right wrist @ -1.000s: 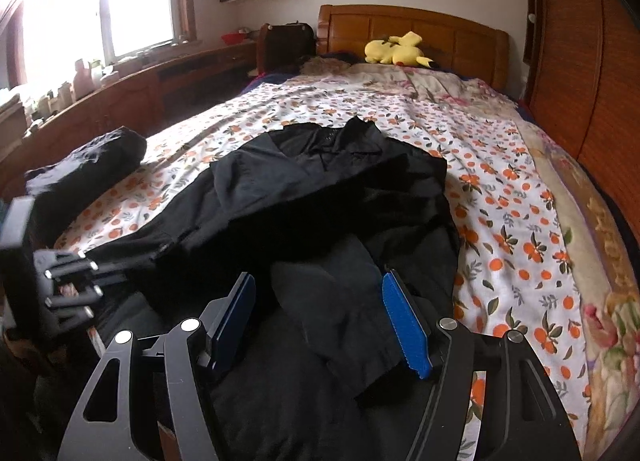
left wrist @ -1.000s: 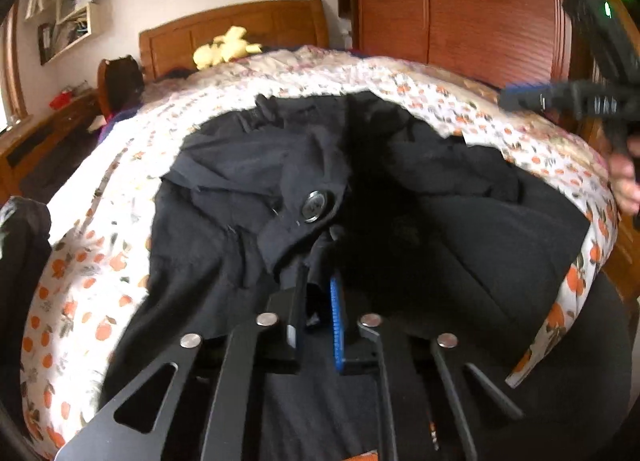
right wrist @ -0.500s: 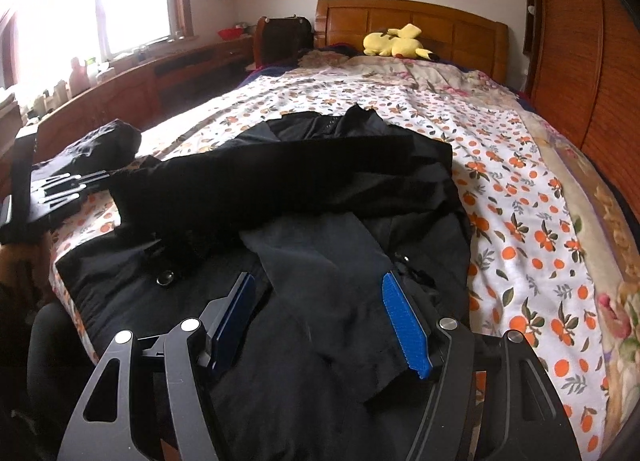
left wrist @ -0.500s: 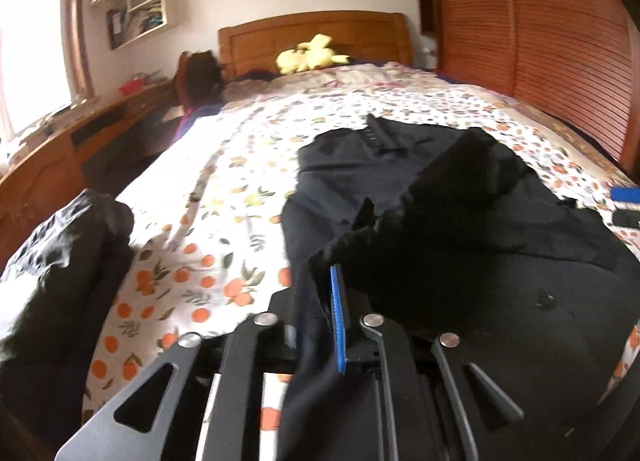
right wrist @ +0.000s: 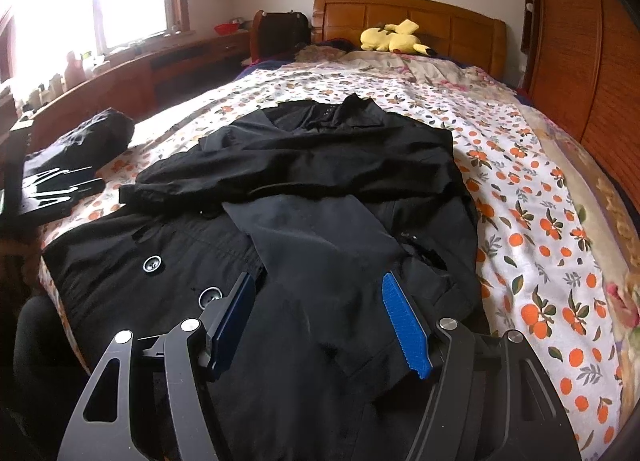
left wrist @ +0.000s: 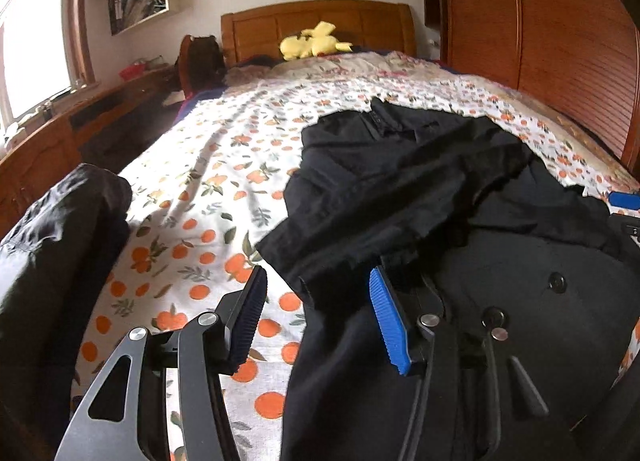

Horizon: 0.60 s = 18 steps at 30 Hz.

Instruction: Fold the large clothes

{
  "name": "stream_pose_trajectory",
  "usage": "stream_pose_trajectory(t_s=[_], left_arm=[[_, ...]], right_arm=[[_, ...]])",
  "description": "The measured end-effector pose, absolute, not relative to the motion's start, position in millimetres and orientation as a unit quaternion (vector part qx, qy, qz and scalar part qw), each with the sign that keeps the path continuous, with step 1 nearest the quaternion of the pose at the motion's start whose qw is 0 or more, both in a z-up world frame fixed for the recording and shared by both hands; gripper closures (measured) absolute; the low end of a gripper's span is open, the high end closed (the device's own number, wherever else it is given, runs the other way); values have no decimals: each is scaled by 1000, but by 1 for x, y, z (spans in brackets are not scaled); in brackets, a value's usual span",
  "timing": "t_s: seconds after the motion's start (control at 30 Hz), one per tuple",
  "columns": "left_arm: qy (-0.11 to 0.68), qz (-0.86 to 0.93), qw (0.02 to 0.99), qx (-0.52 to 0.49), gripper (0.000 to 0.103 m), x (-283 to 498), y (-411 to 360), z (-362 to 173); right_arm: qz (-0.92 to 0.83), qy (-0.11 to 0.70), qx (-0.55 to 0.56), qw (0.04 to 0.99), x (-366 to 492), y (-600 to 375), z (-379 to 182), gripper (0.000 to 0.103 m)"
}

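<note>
Two sets of fingers are mine — one on each gripper. My left gripper (left wrist: 316, 317) is opening its fingers; a loose edge of the black coat (left wrist: 440, 197) lies between them, unpinched, over the orange-print bedspread (left wrist: 208, 197). My right gripper (right wrist: 320, 325) hangs with fingers spread above the coat (right wrist: 304, 197), gripping nothing. The coat lies across the near end of the bed, its sleeve (right wrist: 288, 165) folded across the body, large buttons (right wrist: 152, 263) showing by the hem. Another dark bundle of clothing (left wrist: 56, 237) sits at the left edge — a yellow plush toy (right wrist: 394, 37) lies by the wooden headboard (right wrist: 440, 27).
</note>
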<state>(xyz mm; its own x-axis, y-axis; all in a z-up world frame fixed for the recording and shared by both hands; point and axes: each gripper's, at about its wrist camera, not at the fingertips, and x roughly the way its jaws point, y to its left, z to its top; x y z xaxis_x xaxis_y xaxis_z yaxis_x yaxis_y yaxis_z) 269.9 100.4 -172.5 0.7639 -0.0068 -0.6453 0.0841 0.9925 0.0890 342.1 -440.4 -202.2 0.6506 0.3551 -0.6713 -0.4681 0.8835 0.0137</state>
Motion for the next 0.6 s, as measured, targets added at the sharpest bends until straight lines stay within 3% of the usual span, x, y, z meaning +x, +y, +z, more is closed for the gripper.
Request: stream_pose_trajectory(t_s=[0.43,0.5,0.6], left_arm=[[420,-16,905,71,48,313,97,-200],[431,-21,899,67,77,315,98,-205],[432,-23,899,70,98,314,98,-207]], right_arm=[[236,356,-75,901,327,-448,-216,38],[236,356,-74,901,325,-449,-217,38],[235,358,-70,901,323,-453,-218,38]])
